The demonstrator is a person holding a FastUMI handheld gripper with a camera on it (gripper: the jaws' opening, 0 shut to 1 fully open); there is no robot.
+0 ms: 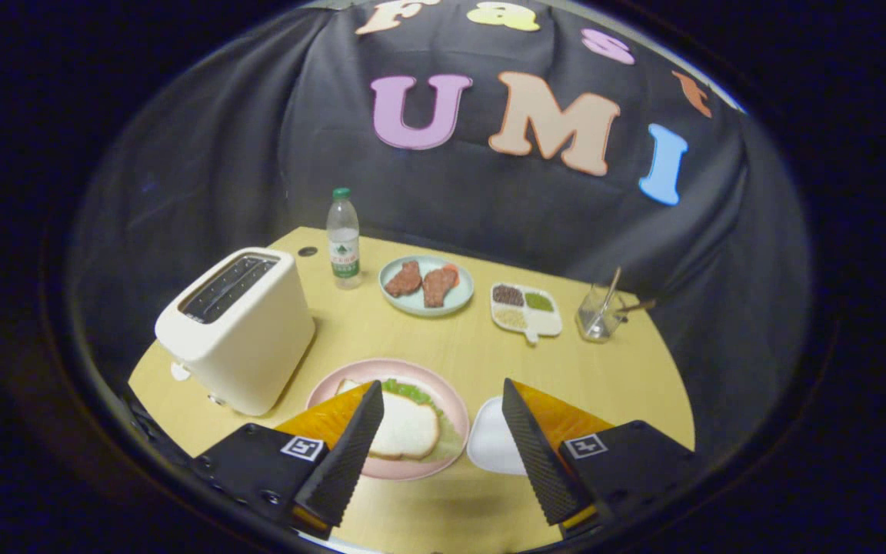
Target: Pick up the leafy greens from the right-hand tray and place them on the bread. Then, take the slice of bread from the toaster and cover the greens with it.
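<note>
Two fingers of the gripper [441, 400] stand wide apart w/ nothing between them; they hold nothing and touch nothing, hanging above the table [443, 508]. Each finger mount carries a small square marker tag; no readable text on them.

Just ahead, partly behind the left finger, sits a pink plate [454, 400]. On it: top bread [404, 427] lying flat over the greens [408, 390], which peek out at the far edge and along the right side. Under them a lower slice shows only as a thin pale rim at the plate's far-left, so its full shape is hard to tell. By the right finger, just beside the pink plate, is a white tray [493, 442], its right part hidden by that finger.

Left of the plate stands a cream toaster [239, 331], slots dark; can't tell what's inside.

Further back, mid-table: a pale blue plate [426, 306] w/ two brownish meat pieces [421, 282] side by side. To its right, a white divided dish [527, 312] w/ dark, green and yellowish grains in separate compartments. Right again, a clear glass [597, 315] w/ a stick leaning in it.

At the table's far edge, behind the toaster, an upright water bottle [344, 238], green cap, green-white label; writing too small to read.
</note>
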